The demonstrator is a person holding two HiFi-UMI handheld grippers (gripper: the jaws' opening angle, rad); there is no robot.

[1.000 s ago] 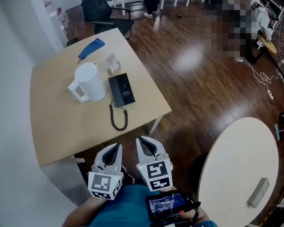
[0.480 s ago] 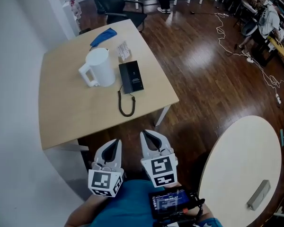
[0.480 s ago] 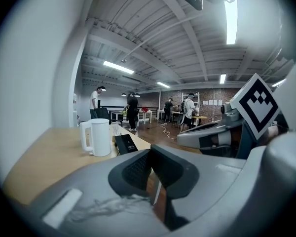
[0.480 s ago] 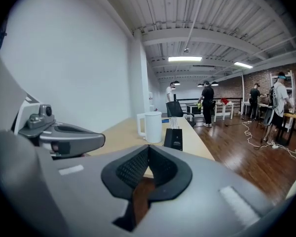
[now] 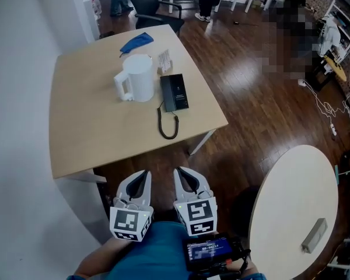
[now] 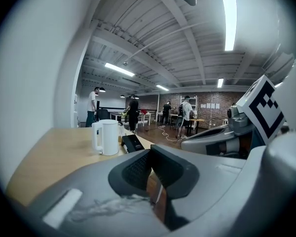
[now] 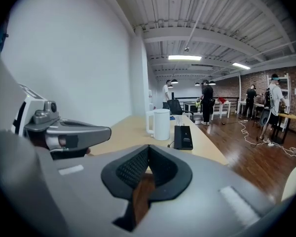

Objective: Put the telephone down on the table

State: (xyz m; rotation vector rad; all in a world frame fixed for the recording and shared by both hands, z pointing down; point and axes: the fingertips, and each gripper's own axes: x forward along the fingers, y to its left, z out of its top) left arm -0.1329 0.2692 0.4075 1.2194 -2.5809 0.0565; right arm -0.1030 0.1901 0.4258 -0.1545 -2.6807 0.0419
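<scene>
Currently the telephone [image 5: 175, 92] lies on the table [image 5: 81, 139] at 12 o'clock, long axis 12-to-6. I read right tongs [image 5: 185, 177] as nearer than left tongs [image 5: 141, 179]; both closed, empty.

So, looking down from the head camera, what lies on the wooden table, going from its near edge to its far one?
Curled black cord → flat black telephone → small white card stand → crumpled blue cloth.

White jug [image 5: 139, 77], blue cloth [image 5: 137, 41] behind it, round white table [image 5: 291, 197], dark wood floor [image 5: 233, 89]
</scene>
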